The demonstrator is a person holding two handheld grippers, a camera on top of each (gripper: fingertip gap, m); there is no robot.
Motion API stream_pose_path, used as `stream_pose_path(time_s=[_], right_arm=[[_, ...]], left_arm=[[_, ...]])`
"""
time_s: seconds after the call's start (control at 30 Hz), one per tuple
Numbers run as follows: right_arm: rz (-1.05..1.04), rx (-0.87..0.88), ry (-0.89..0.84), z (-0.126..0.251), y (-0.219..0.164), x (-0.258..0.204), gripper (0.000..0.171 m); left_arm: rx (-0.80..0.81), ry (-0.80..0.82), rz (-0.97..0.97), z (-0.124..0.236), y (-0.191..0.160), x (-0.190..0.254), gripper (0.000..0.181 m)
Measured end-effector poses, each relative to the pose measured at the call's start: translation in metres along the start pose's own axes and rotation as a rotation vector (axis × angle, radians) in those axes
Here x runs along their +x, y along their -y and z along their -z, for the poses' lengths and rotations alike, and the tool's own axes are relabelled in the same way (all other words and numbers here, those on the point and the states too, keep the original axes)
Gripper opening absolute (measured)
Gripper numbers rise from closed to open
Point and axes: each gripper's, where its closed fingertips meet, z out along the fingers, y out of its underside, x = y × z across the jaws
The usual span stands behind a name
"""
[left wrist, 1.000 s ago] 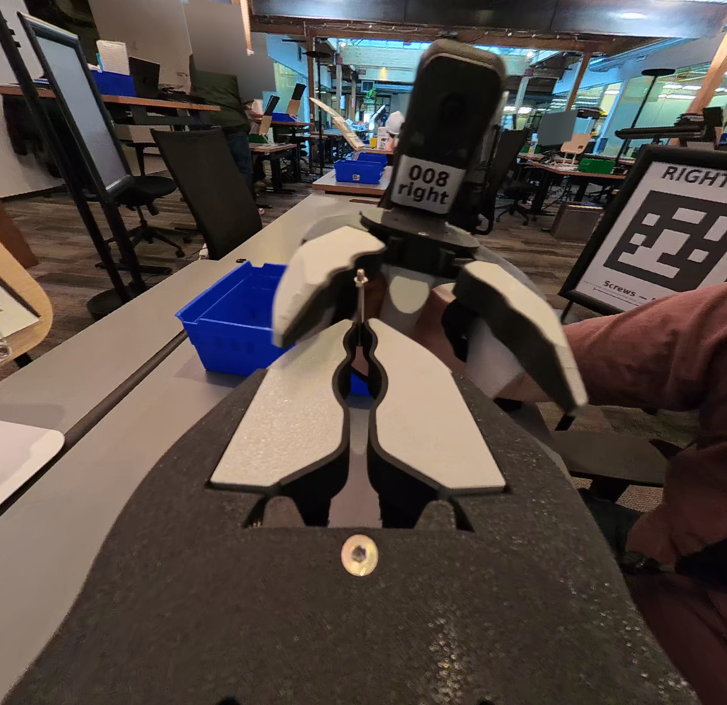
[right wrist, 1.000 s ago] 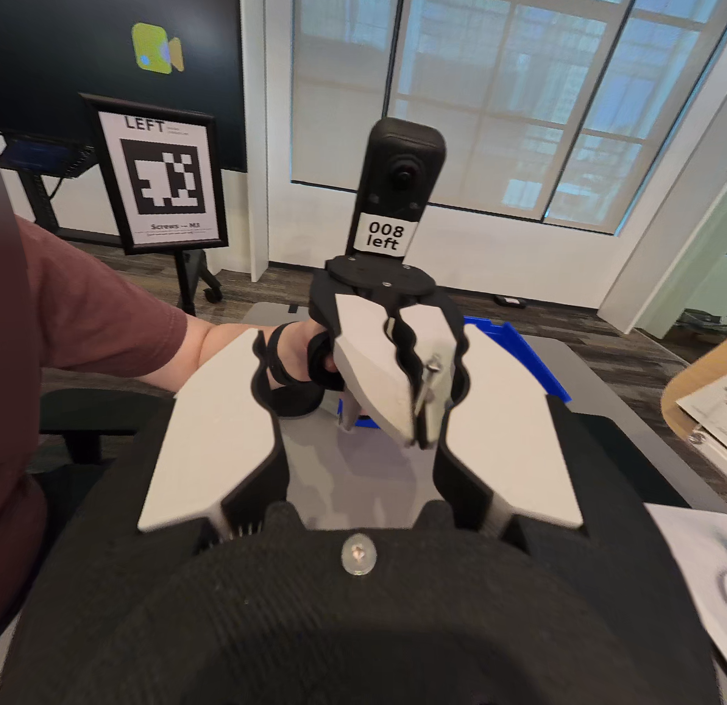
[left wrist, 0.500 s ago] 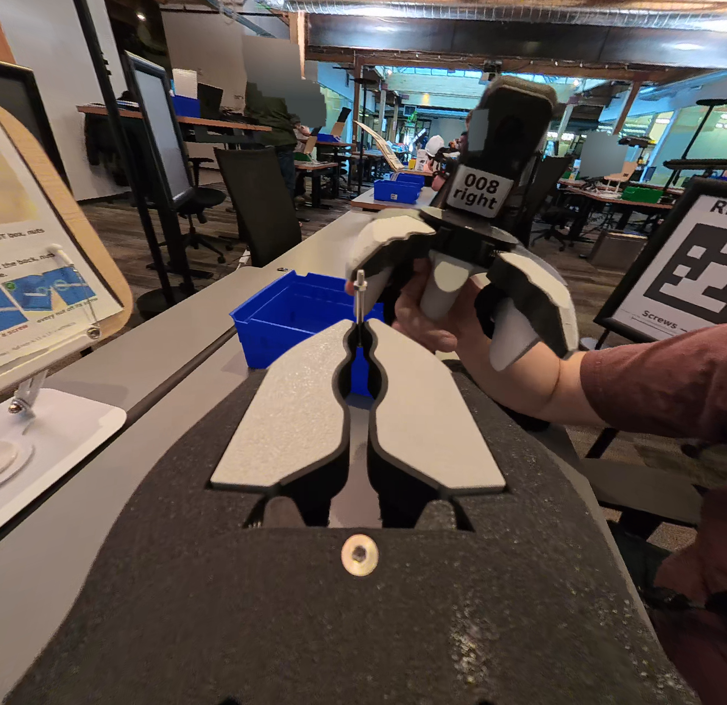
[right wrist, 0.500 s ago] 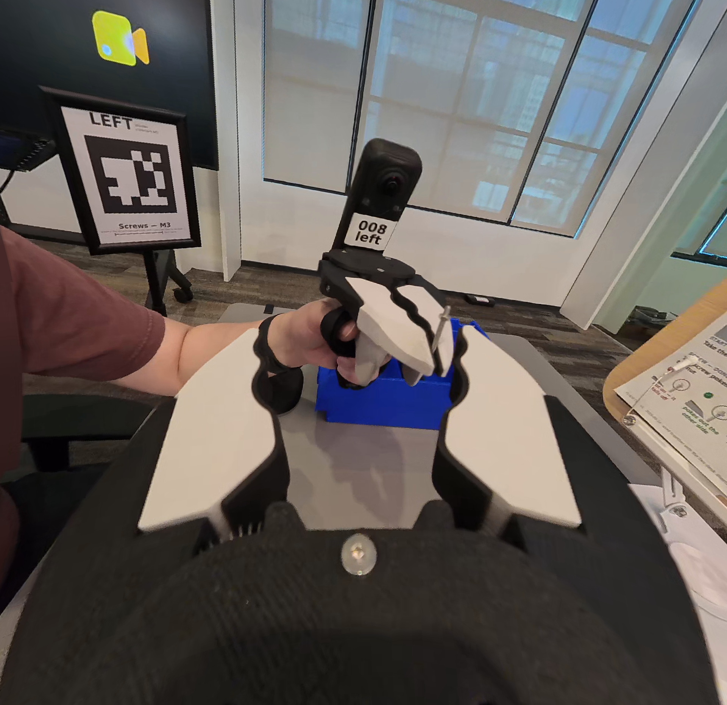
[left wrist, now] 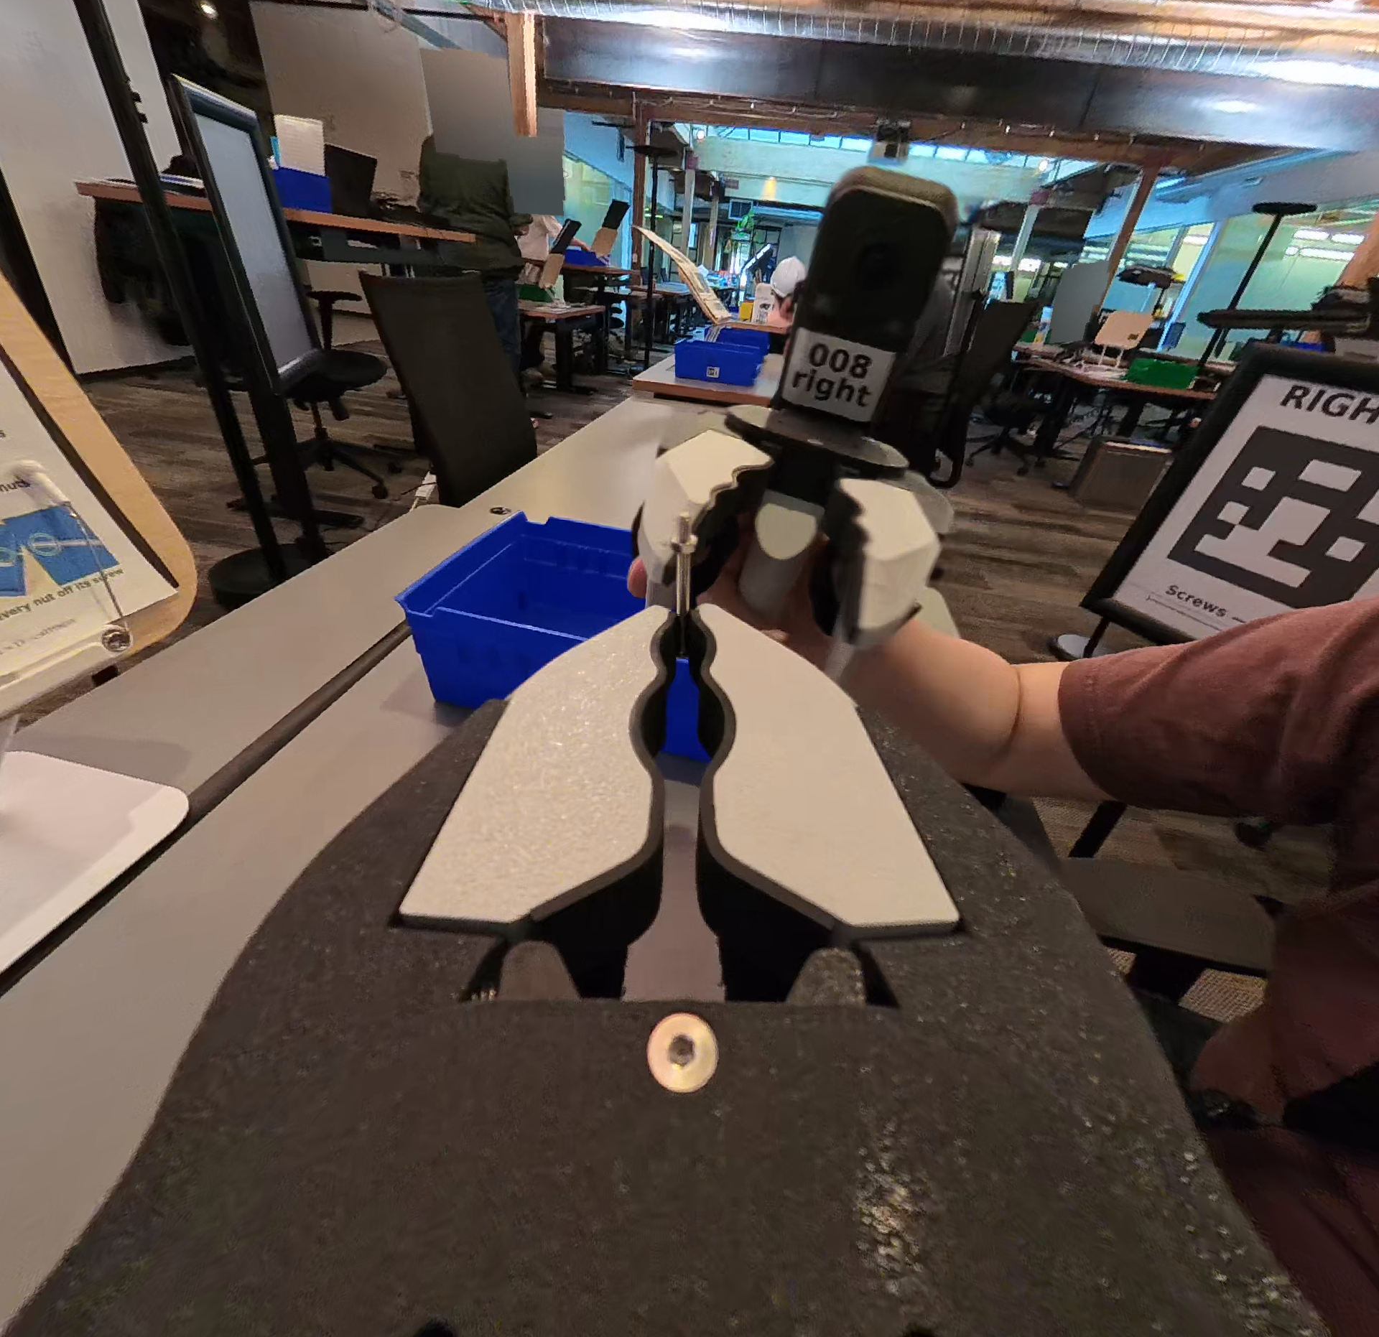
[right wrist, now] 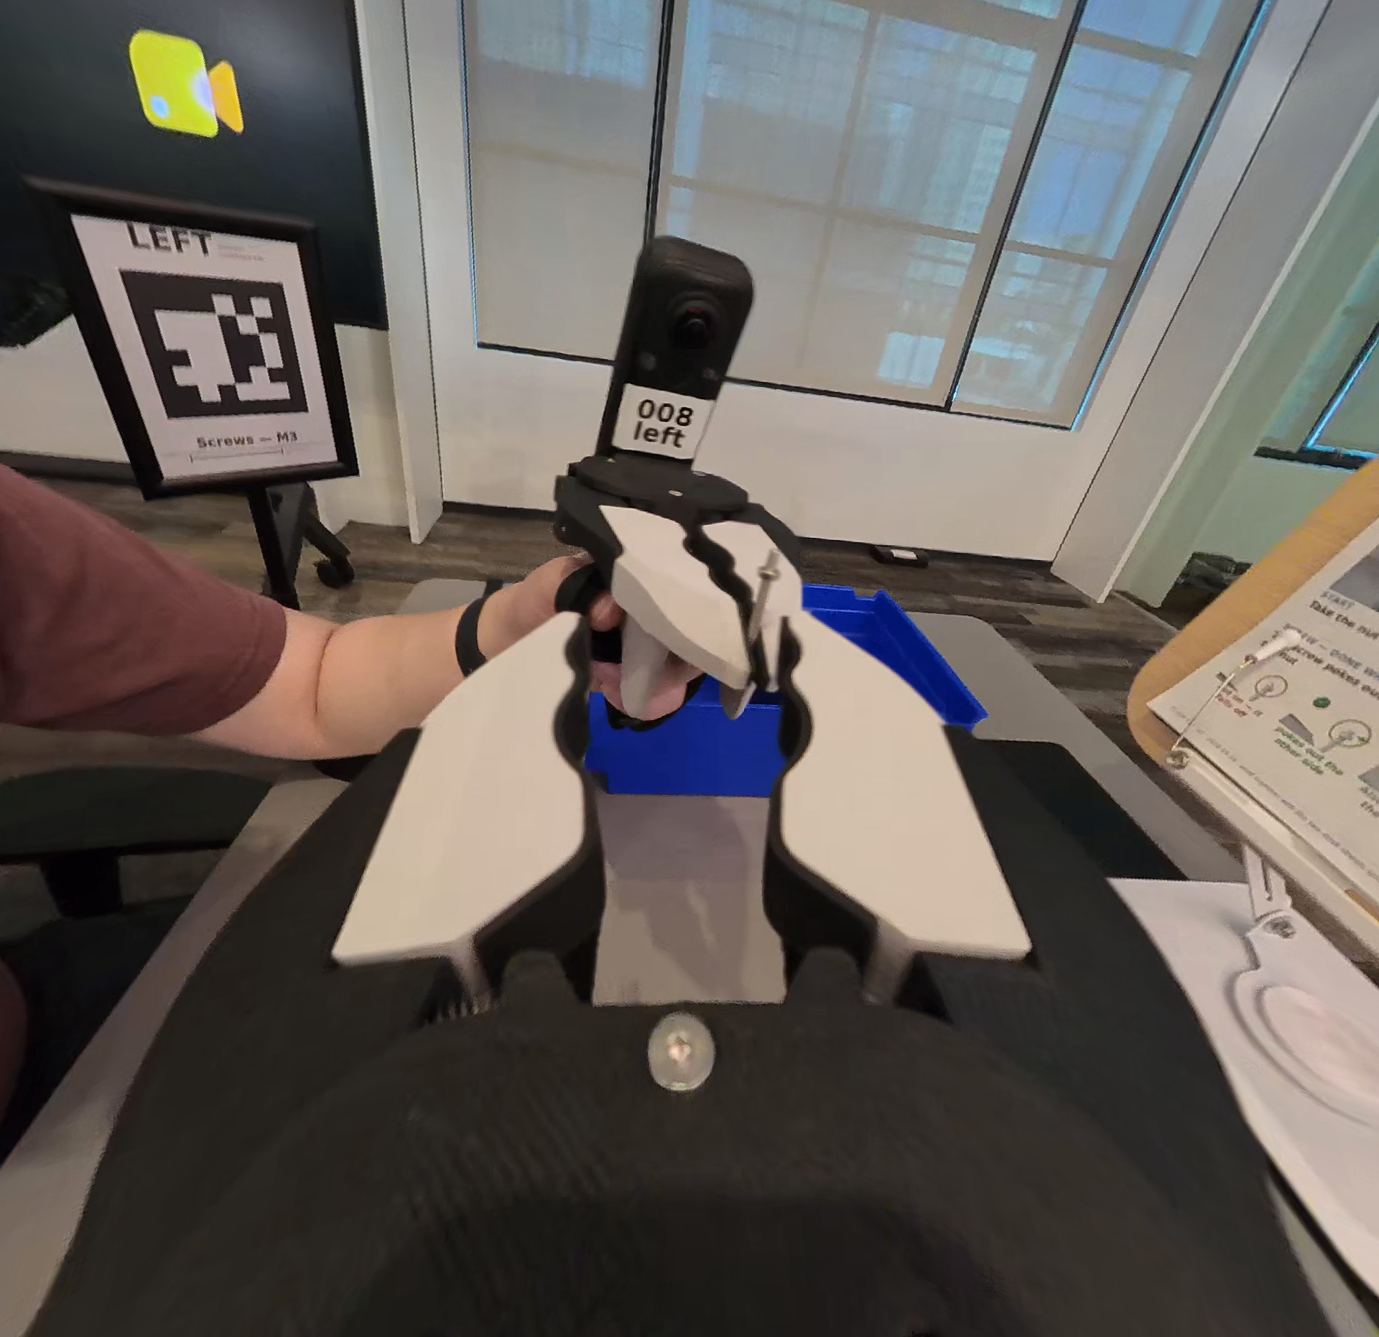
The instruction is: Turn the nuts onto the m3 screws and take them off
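Observation:
My left gripper is shut on a thin metal screw that stands up out of its fingertips. A small nut sits near the screw's free end. My right gripper faces it from just behind, open and empty, with its left finger beside the screw's top. In the right wrist view my right gripper is open, and the left gripper with the screw and the nut is just beyond its right finger.
A blue bin stands on the grey table below both grippers; it also shows in the right wrist view. An instruction board on a white stand is at the table's side. Framed marker signs stand beyond the table. My left and right fingertips are right by each other.
My right gripper has drawn back from the screw's tip and stays open. My left gripper keeps hold of the screw. Both views have swung, so the blue bin shows more fully.

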Motion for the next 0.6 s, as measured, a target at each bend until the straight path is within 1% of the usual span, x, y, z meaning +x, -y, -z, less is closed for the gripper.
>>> stream_pose_path(time_s=[0.07,0.2,0.43,0.5,0.6], right_arm=[[-0.033,0.010,0.001,0.001,-0.002,0.004,0.030],[-0.104,0.039,0.012,0.003,0.000,0.008,0.015],[-0.131,0.038,0.021,0.001,-0.002,0.008,0.010],[-0.132,0.034,0.018,0.002,-0.003,0.009,0.003],[-0.156,0.035,0.052,0.002,-0.003,0.007,0.003]], left_arm=[[-0.021,-0.005,-0.017,-0.003,-0.003,0.003,0.002],[-0.031,-0.017,-0.029,-0.005,-0.005,0.007,0.002],[-0.055,-0.010,-0.052,-0.007,-0.008,0.009,0.002],[-0.062,-0.012,-0.061,-0.008,-0.009,0.010,0.002],[-0.072,-0.027,-0.069,-0.007,-0.010,0.012,0.002]])
